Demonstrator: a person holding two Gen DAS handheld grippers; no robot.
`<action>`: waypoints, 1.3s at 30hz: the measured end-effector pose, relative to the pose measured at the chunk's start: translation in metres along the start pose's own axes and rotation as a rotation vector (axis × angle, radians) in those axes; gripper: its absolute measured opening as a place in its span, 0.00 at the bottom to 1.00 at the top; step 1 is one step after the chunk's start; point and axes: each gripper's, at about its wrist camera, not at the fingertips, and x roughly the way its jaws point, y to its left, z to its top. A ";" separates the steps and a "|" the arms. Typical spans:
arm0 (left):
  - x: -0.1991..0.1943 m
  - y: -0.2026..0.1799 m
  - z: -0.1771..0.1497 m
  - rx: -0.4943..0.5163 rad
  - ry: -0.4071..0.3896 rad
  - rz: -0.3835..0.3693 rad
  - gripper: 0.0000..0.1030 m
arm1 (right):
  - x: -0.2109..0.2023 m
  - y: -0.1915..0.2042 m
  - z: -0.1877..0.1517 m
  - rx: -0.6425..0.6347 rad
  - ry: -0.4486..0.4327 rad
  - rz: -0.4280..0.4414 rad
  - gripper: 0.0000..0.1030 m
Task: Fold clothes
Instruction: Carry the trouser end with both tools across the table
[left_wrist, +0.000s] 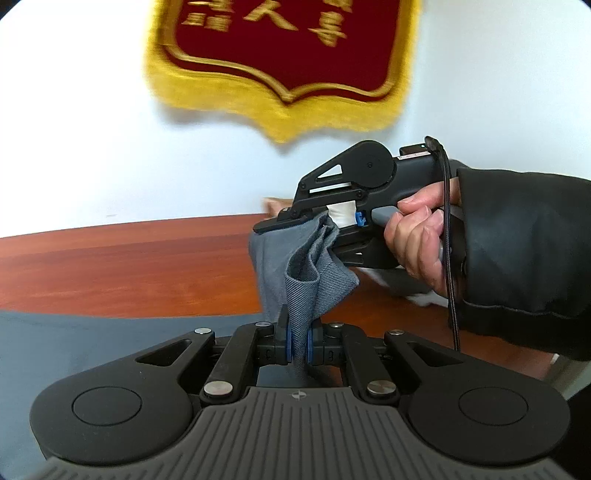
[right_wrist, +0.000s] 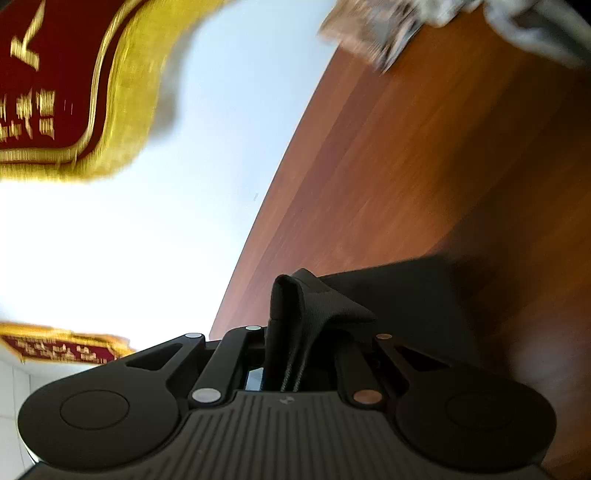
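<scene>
A grey-blue twill garment (left_wrist: 303, 273) hangs in the air above the wooden table (left_wrist: 129, 266). My left gripper (left_wrist: 298, 349) is shut on one edge of it, the cloth pinched between the blue pads. My right gripper (left_wrist: 291, 221) shows in the left wrist view, held by a hand, shut on another bunched edge of the same cloth close above the left one. In the right wrist view the right gripper (right_wrist: 284, 369) pinches a dark fold of the garment (right_wrist: 314, 306), and more of the cloth (right_wrist: 406, 302) lies on the table (right_wrist: 406, 166).
A red banner with gold fringe (left_wrist: 280, 55) hangs on the white wall behind the table. Blurred items (right_wrist: 373, 29) and pale cloth (right_wrist: 535, 26) lie at the table's far end. The person's dark sleeve (left_wrist: 524, 258) fills the right side.
</scene>
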 end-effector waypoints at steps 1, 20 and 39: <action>-0.005 0.009 -0.001 -0.010 0.000 0.012 0.07 | 0.015 0.009 -0.009 -0.003 0.011 0.002 0.07; -0.112 0.233 -0.019 -0.088 0.041 0.193 0.07 | 0.209 0.111 -0.165 -0.034 0.046 0.016 0.07; -0.138 0.345 -0.026 -0.231 -0.013 0.243 0.07 | 0.319 0.152 -0.236 -0.109 0.103 -0.006 0.07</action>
